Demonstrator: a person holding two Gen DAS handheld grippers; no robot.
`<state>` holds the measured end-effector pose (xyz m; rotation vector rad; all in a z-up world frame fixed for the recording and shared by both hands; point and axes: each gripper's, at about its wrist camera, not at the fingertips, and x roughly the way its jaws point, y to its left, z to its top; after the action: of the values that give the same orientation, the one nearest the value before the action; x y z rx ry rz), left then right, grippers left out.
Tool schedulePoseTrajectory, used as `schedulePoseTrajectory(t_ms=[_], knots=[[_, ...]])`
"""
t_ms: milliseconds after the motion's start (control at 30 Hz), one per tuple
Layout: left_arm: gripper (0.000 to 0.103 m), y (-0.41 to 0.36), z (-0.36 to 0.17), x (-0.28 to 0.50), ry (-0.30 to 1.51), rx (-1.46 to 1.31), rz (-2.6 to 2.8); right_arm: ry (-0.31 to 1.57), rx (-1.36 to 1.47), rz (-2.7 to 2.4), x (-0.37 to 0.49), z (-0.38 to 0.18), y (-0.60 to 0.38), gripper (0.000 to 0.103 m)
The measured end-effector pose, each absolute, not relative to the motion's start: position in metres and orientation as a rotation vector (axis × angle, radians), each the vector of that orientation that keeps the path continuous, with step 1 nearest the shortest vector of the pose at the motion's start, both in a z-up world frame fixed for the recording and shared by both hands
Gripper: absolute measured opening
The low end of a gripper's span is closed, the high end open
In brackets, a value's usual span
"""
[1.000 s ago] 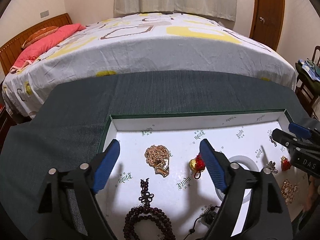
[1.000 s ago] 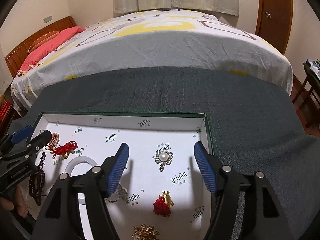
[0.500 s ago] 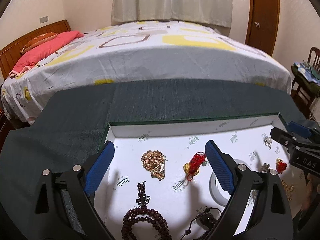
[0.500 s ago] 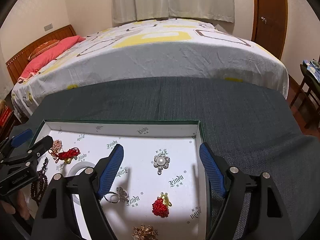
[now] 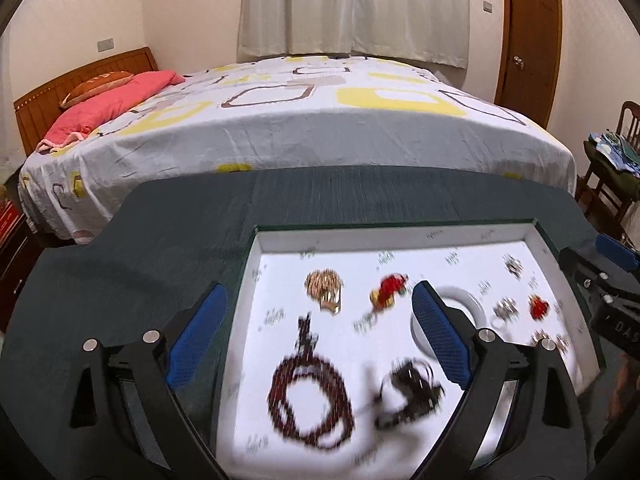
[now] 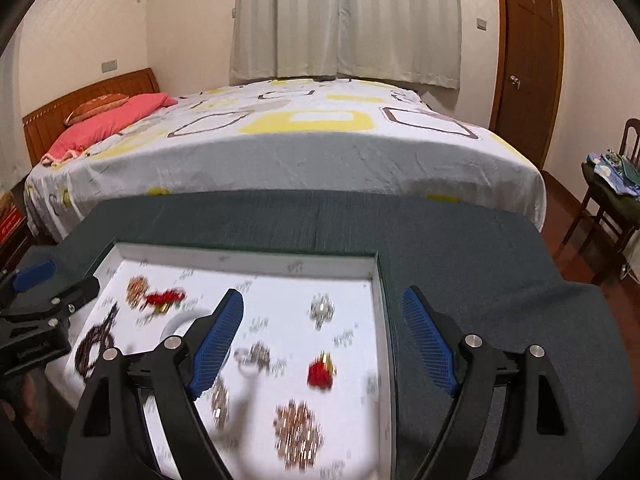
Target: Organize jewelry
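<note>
A shallow white tray (image 5: 400,242) with a dark green rim sits on a dark grey cloth (image 5: 152,248), with a bed (image 5: 304,128) behind it, and the jewelry lies spread over its printed floor. The left gripper (image 5: 318,334) hangs above the tray's left part with its jaws wide apart and nothing between the blue pads (image 5: 438,336); its left finger stands over the cloth just outside the rim, its right finger over the tray. Between those fingers lie a gold pendant (image 5: 325,286), a red and gold tassel charm (image 5: 387,290), a loop of dark red beads (image 5: 310,394) and a black corded piece (image 5: 416,390), all blurred. A white ring (image 5: 466,298) lies partly hidden behind the right finger. The right gripper (image 6: 322,344) hovers over the tray's right end, jaws likewise spread and holding nothing, its right finger over the cloth beyond the rim. Between its fingers lie a silver flower brooch (image 6: 322,310), a small red charm (image 6: 321,372), a silver ring piece (image 6: 252,356) and a copper-coloured brooch (image 6: 299,434), each apart from the others. A wooden door (image 6: 528,60) and a chair (image 6: 612,196) stand at the right of the room.
</note>
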<state>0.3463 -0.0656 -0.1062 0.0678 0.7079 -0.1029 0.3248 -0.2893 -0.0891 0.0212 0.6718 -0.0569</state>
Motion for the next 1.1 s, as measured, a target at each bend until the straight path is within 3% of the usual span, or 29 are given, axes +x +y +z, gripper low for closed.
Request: schedulePoseTrajectory(t_ms=[700,1100], knots=[[0.096,-0.019,0.013,0.129,0.514,0.023,-0.026,0.525,0.056,0.017,0.139,0.016,-0.264,0.082],[0.096,0.000,0.045,0.043,0.447,-0.007,0.006,0.421,0.035,0.002,0.051,0.053,-0.264,0.084]])
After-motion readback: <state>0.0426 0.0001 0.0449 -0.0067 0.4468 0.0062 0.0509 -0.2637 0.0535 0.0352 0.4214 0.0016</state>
